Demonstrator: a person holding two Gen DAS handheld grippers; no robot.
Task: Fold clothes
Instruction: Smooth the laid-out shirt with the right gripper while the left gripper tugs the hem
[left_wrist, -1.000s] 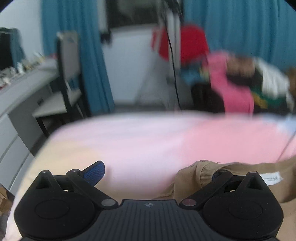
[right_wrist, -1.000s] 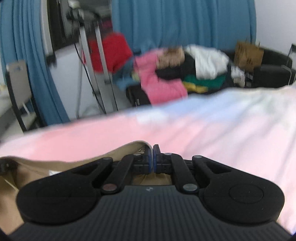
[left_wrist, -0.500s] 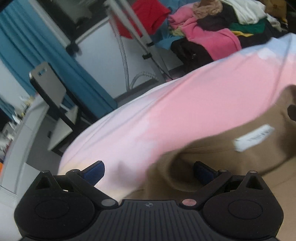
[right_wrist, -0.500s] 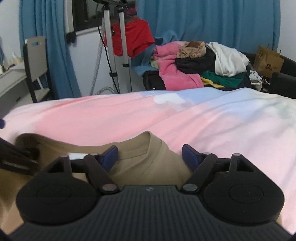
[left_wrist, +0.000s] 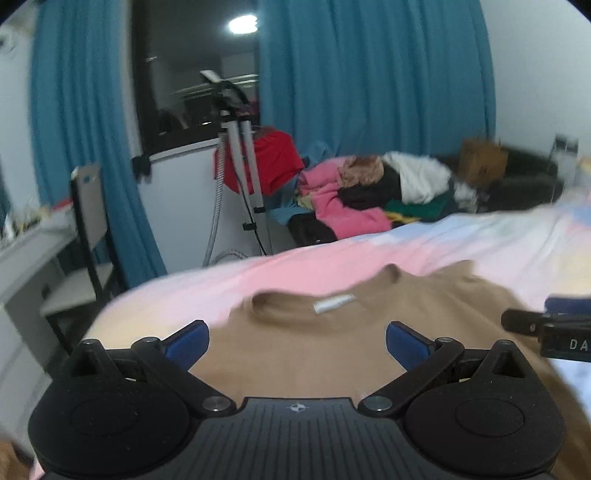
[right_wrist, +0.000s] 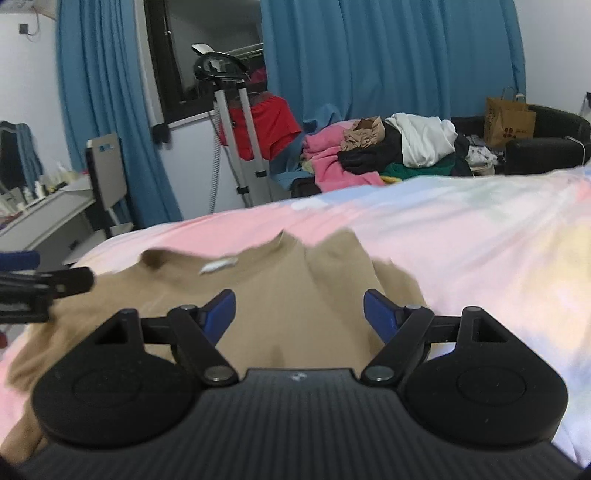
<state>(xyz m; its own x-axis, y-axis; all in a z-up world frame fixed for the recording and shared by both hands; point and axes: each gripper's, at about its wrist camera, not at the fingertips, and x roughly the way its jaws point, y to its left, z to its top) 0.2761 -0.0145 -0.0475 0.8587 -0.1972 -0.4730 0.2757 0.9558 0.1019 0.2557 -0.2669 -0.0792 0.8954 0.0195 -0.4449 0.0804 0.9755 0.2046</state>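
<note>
A tan T-shirt (left_wrist: 317, 343) lies spread on the pastel bedsheet (left_wrist: 498, 240), collar pointing away, with a white neck label (left_wrist: 334, 303) showing. My left gripper (left_wrist: 295, 343) hovers over its left half, open, nothing between the blue pads. In the right wrist view the same tan T-shirt (right_wrist: 295, 280) lies under my right gripper (right_wrist: 299, 314), which is also open and holds nothing. Each gripper shows at the edge of the other's view: the right one (left_wrist: 554, 328) and the left one (right_wrist: 33, 280).
A heap of mixed clothes (right_wrist: 388, 151) lies beyond the bed's far edge. A garment steamer stand (right_wrist: 236, 122) with a red garment, a chair (right_wrist: 107, 177), a desk (right_wrist: 40, 218) at the left, a paper bag (right_wrist: 508, 118) and blue curtains (right_wrist: 369, 55) ring the room.
The right gripper was shut on the shirt collar a second ago and has since opened. Both grippers have drawn back and up, leaving the shirt lying on the bed.
</note>
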